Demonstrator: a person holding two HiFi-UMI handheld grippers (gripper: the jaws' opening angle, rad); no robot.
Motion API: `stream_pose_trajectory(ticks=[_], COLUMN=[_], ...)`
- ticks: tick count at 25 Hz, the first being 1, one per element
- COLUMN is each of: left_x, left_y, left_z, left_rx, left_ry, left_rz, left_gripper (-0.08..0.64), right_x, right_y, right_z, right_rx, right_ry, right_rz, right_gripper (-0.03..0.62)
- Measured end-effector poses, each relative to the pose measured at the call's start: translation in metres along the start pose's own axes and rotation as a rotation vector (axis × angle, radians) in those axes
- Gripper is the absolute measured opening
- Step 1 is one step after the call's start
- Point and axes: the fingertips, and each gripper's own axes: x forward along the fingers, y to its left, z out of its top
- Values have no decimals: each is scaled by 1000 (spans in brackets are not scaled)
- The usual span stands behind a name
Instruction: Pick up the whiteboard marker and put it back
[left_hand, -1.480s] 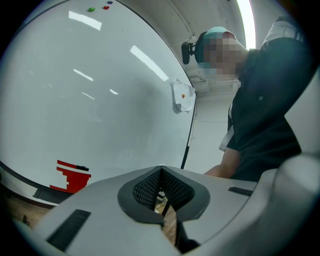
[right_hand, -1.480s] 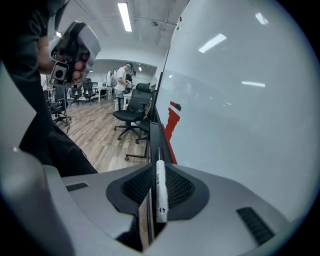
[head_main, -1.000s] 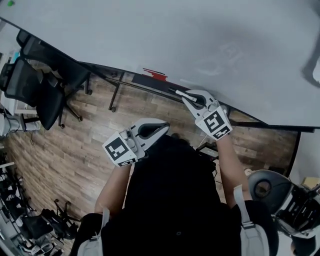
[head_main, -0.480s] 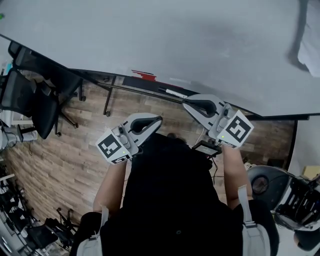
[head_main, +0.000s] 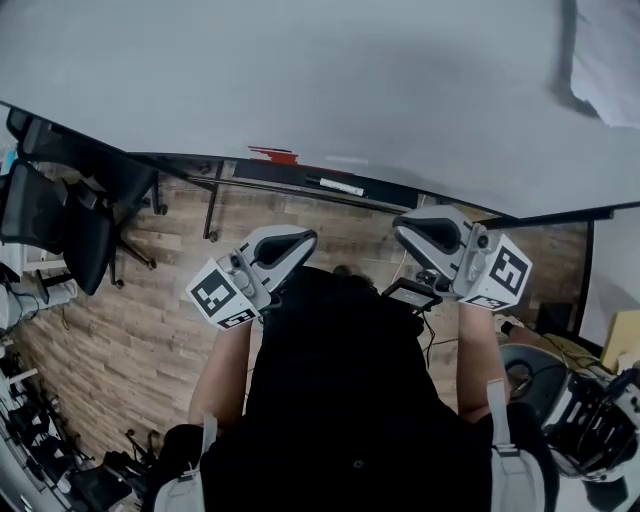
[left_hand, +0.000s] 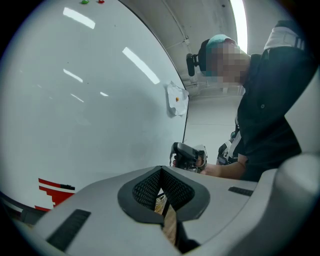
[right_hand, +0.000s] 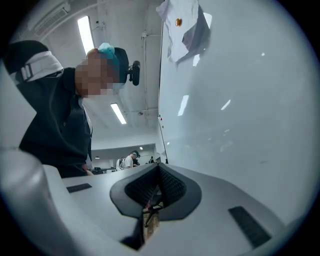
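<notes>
The white whiteboard marker (head_main: 341, 187) lies flat on the dark tray (head_main: 390, 193) along the whiteboard's (head_main: 330, 80) lower edge, free of both grippers. My right gripper (head_main: 408, 227) is shut and holds nothing; it sits below and to the right of the marker, well clear of the tray. My left gripper (head_main: 303, 240) is also shut and empty, held below the tray at the marker's left. In the left gripper view the jaws (left_hand: 160, 169) meet in front of the whiteboard (left_hand: 90, 105). The right gripper view shows its jaws (right_hand: 158, 167) closed beside the board (right_hand: 240, 115); the marker is not in either gripper view.
A red eraser (head_main: 273, 155) sits on the tray's left part and shows as a red eraser (left_hand: 56, 192) in the left gripper view. A sheet of paper (head_main: 603, 60) hangs on the board at the upper right. Black office chairs (head_main: 60, 200) stand on the wood floor at the left.
My right gripper was at the tray with the marker at its tips; it has since let go and pulled back down and right. The marker stays on the tray.
</notes>
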Motion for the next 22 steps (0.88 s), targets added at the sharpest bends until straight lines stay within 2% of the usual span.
stream_pose_trajectory(ticks=[11, 22], left_x=[1, 1], left_y=[-12, -13], left_z=[-13, -19], left_rx=[-30, -39], left_ry=[18, 25], left_rz=[-27, -23], left_gripper=[12, 12], right_x=[-17, -6], right_y=[-5, 0], right_z=[-16, -31], right_rx=[51, 44], right_ry=[-60, -24], right_rz=[-32, 2], right_gripper=[18, 17])
